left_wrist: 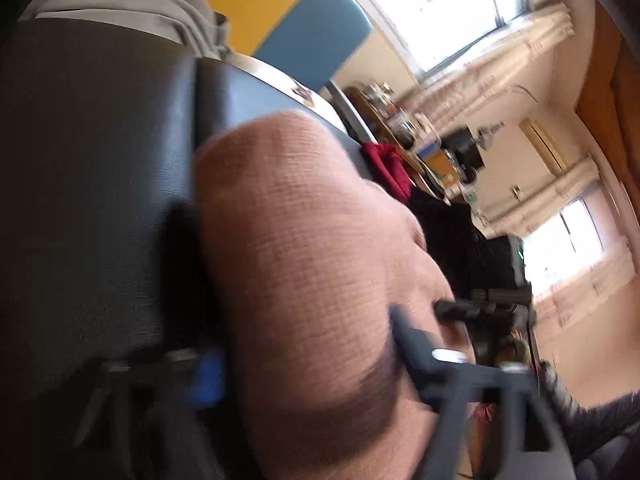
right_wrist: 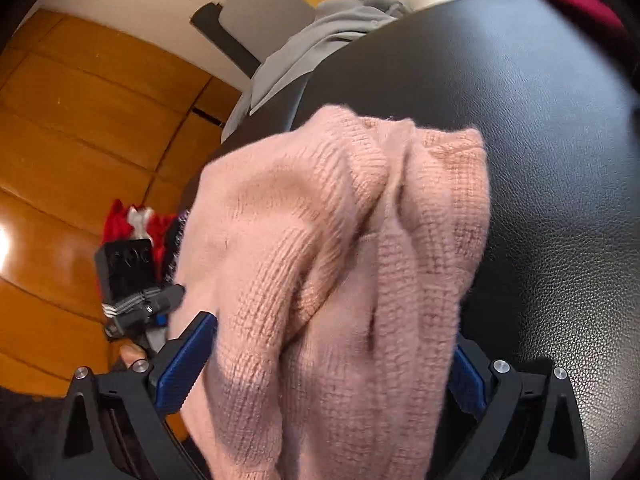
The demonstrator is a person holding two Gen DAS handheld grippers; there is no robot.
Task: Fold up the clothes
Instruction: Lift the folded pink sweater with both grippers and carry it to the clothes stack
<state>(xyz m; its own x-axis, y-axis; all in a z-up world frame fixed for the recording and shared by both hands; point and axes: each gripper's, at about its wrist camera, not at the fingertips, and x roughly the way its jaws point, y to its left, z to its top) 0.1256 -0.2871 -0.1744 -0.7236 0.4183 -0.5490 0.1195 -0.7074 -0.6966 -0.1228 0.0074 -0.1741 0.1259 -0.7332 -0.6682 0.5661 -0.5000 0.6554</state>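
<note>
Pink knit sweater point(right_wrist: 336, 280) bunches above the black surface point(right_wrist: 540, 140). Right tongs point(right_wrist: 324, 376) clamp it; left tongs point(left_wrist: 304, 364) grip it too.

In the right wrist view the knitted garment point(right_wrist: 340, 280) hung bunched between the right gripper's point(right_wrist: 332, 364) two fingers, over the padded surface point(right_wrist: 540, 160). A second garment point(right_wrist: 320, 36) lay draped over that surface's edge at 12 o'clock. A heap of clothes point(right_wrist: 132, 224) sat on the floor point(right_wrist: 72, 128) at 9 o'clock. In the left wrist view another cloth point(left_wrist: 390, 164) lay at 2 o'clock of the knit.
</note>
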